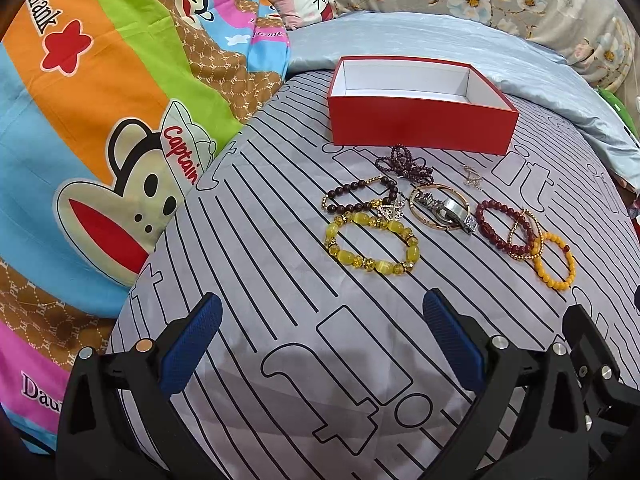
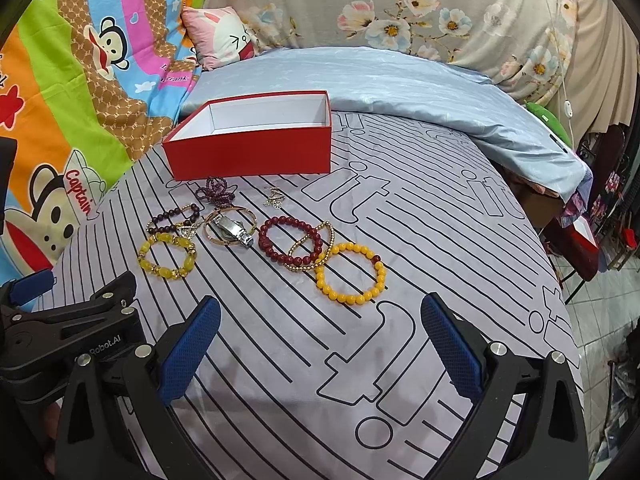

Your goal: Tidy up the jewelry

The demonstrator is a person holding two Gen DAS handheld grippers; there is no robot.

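Nothing's been sorted yet as far as I can tell. The red box sits open and empty at the far end of the bed, right behind the pile, so drops should be short. All the jewelry is laid out flat in a row: yellow bracelet, watch, dark red bracelet and orange bracelet, some overlapping. Left claw and right claw both hang wide open, holding nothing, well short of the pieces. Probably lining up a first pick.
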